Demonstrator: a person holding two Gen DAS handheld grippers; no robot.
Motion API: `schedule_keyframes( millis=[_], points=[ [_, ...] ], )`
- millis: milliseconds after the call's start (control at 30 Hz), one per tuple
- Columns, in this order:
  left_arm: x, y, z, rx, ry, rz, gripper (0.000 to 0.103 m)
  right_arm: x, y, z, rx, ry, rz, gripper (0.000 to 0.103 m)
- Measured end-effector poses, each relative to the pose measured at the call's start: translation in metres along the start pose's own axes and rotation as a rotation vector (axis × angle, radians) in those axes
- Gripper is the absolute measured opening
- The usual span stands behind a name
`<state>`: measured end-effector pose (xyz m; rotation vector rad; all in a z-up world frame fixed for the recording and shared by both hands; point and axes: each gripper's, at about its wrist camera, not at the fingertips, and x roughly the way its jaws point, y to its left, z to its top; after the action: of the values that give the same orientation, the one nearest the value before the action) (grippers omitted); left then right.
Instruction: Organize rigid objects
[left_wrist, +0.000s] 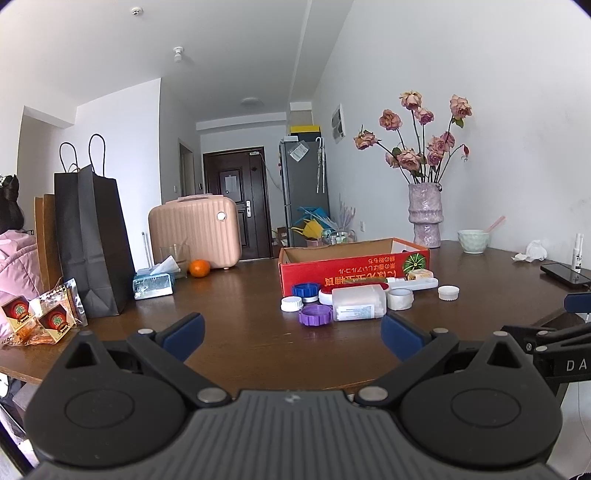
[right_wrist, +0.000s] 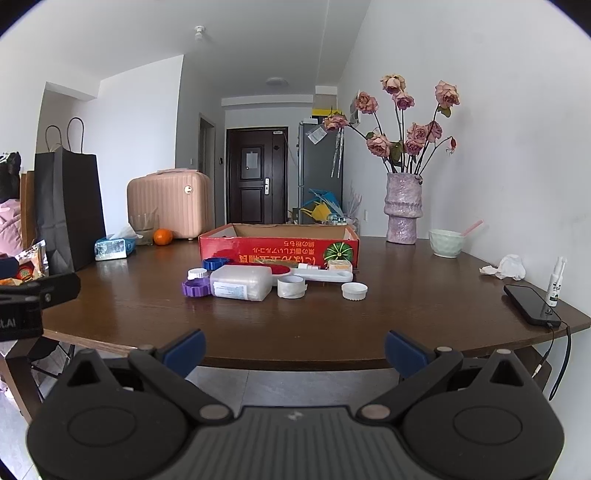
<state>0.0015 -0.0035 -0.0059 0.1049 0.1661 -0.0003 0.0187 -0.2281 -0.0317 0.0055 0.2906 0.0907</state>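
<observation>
An open red cardboard box (left_wrist: 352, 266) (right_wrist: 279, 249) stands on the brown table (left_wrist: 240, 295) (right_wrist: 332, 314). In front of it lie a white plastic jar on its side (left_wrist: 358, 302) (right_wrist: 241, 282), a purple lid (left_wrist: 315, 314) (right_wrist: 196, 288), a blue lid (left_wrist: 305, 290) (right_wrist: 214, 263), white lids (left_wrist: 448, 292) (right_wrist: 354, 290), a tape roll (left_wrist: 400, 298) (right_wrist: 291, 286) and a white flat piece (right_wrist: 325, 275). My left gripper (left_wrist: 291, 334) is open and empty, short of the pile. My right gripper (right_wrist: 295, 350) is open and empty at the table's near edge.
A black paper bag (left_wrist: 90, 240) (right_wrist: 66, 206), snack packs (left_wrist: 48, 317), a tissue box (left_wrist: 153, 284) (right_wrist: 110, 248) and an orange (left_wrist: 199, 267) (right_wrist: 163, 236) are at the left. A vase of roses (left_wrist: 424, 216) (right_wrist: 402, 206), a bowl (right_wrist: 446, 242), a phone (right_wrist: 532, 304) and a spray bottle (right_wrist: 556, 282) are at the right.
</observation>
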Motion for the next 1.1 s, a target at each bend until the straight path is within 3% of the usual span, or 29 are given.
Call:
schedule_keyframes(
  millis=[1100],
  points=[
    [0.0029, 0.0022, -0.0014, -0.009, 0.024, 0.009, 0.103, 0.0005, -0.0015, -0.0020, -0.005, 0.005, -0.012, 0.103]
  ],
)
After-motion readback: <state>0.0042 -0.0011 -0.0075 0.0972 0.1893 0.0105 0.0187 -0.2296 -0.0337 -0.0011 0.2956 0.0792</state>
